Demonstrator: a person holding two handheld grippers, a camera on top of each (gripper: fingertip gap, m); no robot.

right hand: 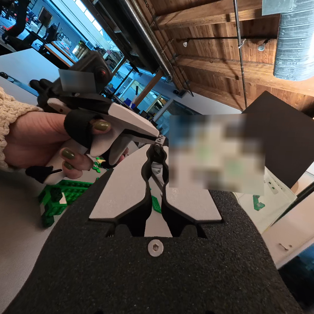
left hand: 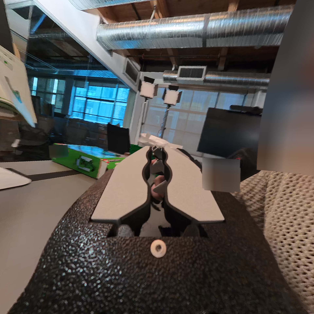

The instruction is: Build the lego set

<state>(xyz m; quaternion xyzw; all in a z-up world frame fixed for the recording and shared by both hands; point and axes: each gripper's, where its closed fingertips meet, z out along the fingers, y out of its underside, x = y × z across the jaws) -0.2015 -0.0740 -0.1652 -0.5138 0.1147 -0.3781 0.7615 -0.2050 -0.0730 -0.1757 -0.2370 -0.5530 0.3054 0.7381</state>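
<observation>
Right wrist view: both grippers are meeting in mid-air above the table (right hand: pixel 22 200), tips nearly touching.
Left gripper (right hand: pixel 157 136): coming in from the left in a person's hand (right hand: pixel 42 136); its jaws are pressing together on a small grey brick (right hand: pixel 159 139) with studs showing.
Right gripper (right hand: pixel 156 152): its jaws are pinching a small dark piece (right hand: pixel 157 150) at the very tips, touching or almost touching the grey brick; the exact contact is too small to tell.
Left wrist view: the left gripper's (left hand: pixel 157 150) tips are sitting close together with something small and grey between them; beyond them is the other gripper's white shell (left hand: pixel 158 141), blurred.
Step in hand: judging by the pose, mating two small parts in the air, one per gripper.
Next move: probably needing studs lined up squarely, then a firm straight press; a skewed push could pop either part loose.
Lego set: the partly built green assembly (right hand: pixel 56 198) is lying on the table at lower left, with loose green pieces (right hand: pixel 97 165) beyond it and a green plate (right hand: pixel 156 203) seen between the right fingers.
Containers: a green set box (left hand: pixel 85 161) is lying flat on the table, closed as far as shown; contents not visible.
Paper: an open instruction booklet (right hand: pixel 271 203) is resting to the right.
</observation>
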